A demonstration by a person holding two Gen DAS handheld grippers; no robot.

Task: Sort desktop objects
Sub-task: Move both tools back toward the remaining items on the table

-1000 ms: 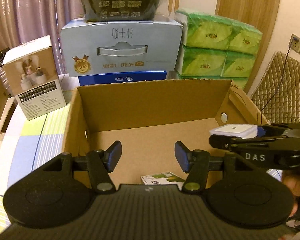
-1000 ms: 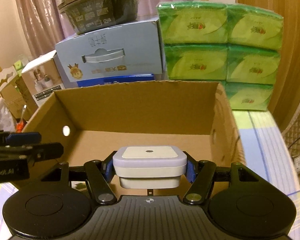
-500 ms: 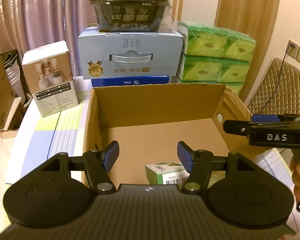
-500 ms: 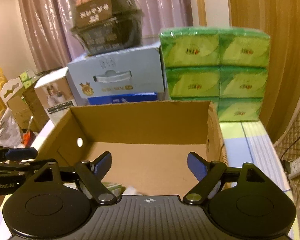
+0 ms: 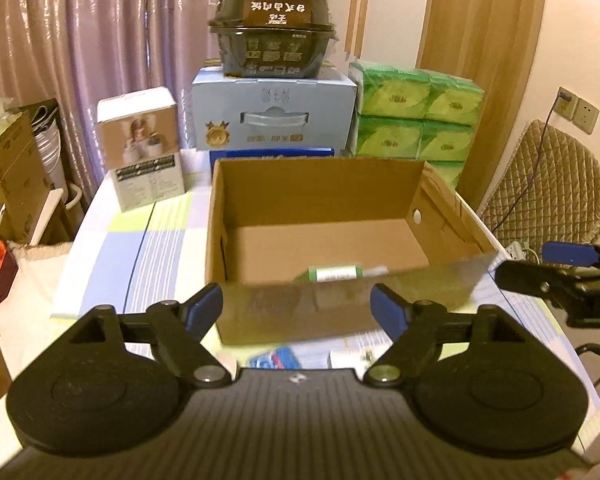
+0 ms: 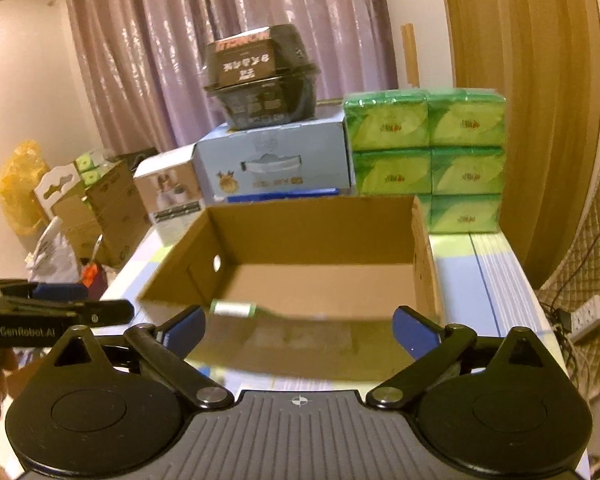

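Both sets of jaws stand wide apart and empty: the right gripper, which a second ago was clamped on a white square case over the box, has let it go and drawn back, and the left gripper has pulled back with it, so both now hang short of the near wall of the box. I judge the drop done and the case lying inside, though the near wall hides it in both views. Only one thing shows inside the box, a small green-and-white pack at 6 o'clock on its floor, just behind the near wall. On the bench, between the left gripper and the box, lie blurred items still to be sorted: one blue and one or two white; their kind I cannot tell. Count further out: one box, open at the top; behind it at 12 o'clock one pale blue carton with one dark food tub on top; at 10 o'clock one white product box; at 1 o'clock a stack of green tissue packs, five of which show. The next move is likely a reach down to the items near the grippers.
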